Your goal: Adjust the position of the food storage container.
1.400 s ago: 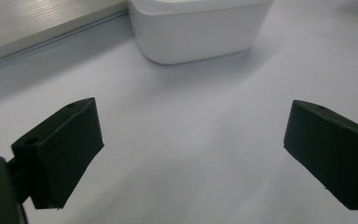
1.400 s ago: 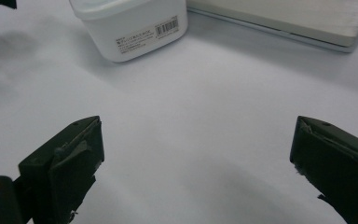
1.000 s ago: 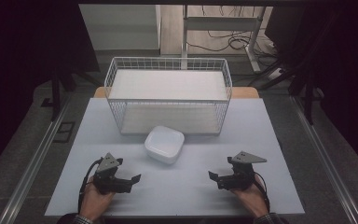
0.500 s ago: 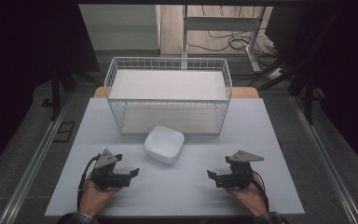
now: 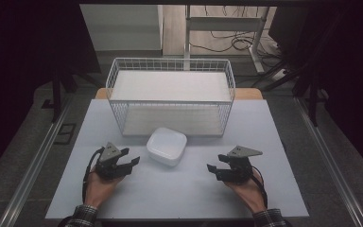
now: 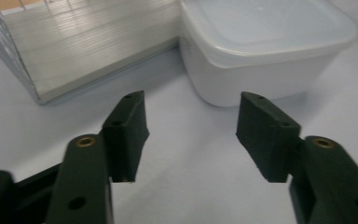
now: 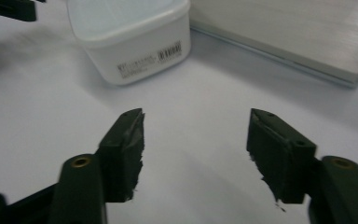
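My left gripper [image 5: 133, 162] has edged right toward the box [image 5: 167, 146], jaws wide and empty (not touching yet). My right gripper [image 5: 212, 169] waits, also wide, so I judge a two-sided grasp comes next.

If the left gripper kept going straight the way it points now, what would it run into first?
Probably the white lidded container: it lies just ahead of the open left gripper, slightly right of centre; the wire basket stands farther back.

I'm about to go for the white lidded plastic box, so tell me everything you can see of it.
The white, square plastic box with rounded corners looks translucent and is shut by a lid whose rim overhangs the walls. A small printed label with a barcode sits on one side. It stands upright on the pale table, just in front of the white wire basket, between both open grippers; nothing grips it.
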A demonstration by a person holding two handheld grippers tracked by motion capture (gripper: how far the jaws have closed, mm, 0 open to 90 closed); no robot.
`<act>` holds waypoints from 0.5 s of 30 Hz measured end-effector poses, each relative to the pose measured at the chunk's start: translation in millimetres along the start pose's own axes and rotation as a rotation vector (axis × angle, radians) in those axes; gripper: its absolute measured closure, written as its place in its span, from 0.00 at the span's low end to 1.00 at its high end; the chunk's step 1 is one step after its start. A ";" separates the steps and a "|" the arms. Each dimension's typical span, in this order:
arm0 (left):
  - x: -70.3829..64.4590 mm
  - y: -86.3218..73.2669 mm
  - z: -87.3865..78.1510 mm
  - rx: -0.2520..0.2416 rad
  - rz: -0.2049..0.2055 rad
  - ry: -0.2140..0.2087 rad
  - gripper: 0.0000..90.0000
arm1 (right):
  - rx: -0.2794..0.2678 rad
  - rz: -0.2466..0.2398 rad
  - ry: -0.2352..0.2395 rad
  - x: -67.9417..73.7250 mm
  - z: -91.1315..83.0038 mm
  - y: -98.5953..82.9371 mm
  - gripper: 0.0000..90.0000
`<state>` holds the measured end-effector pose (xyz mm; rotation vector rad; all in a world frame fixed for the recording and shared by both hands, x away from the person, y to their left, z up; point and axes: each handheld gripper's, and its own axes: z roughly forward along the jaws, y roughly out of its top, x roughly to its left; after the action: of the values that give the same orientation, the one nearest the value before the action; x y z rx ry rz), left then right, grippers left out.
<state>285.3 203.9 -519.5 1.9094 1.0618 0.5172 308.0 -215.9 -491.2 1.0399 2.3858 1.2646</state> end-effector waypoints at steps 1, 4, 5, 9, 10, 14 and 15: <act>2.4 1.3 1.8 0.001 0.001 0.006 0.50 | -0.003 0.002 0.007 -0.2 1.4 1.9 0.45; 8.3 6.7 8.4 -0.005 0.000 0.005 0.55 | -0.004 0.029 0.048 -1.0 8.1 8.3 0.53; 8.3 6.7 8.4 -0.005 0.000 0.005 0.57 | -0.004 0.029 0.048 -1.0 8.1 8.3 0.53; 14.0 14.3 20.1 -0.007 -0.005 -0.005 0.66 | 0.021 0.006 0.041 0.2 20.4 17.2 0.64; 14.7 17.0 27.1 0.003 0.003 -0.011 0.70 | 0.036 -0.010 0.027 1.7 26.3 21.8 0.69; 13.6 20.9 42.0 0.039 0.034 -0.018 0.82 | 0.058 -0.032 0.032 4.2 38.2 27.5 0.79; 13.1 21.8 45.7 0.044 0.036 -0.022 0.84 | 0.065 -0.039 0.033 5.1 41.6 28.7 0.82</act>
<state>334.2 186.8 -526.4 1.9715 1.0348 0.4956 339.3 -175.9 -492.4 0.9926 2.4753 1.2080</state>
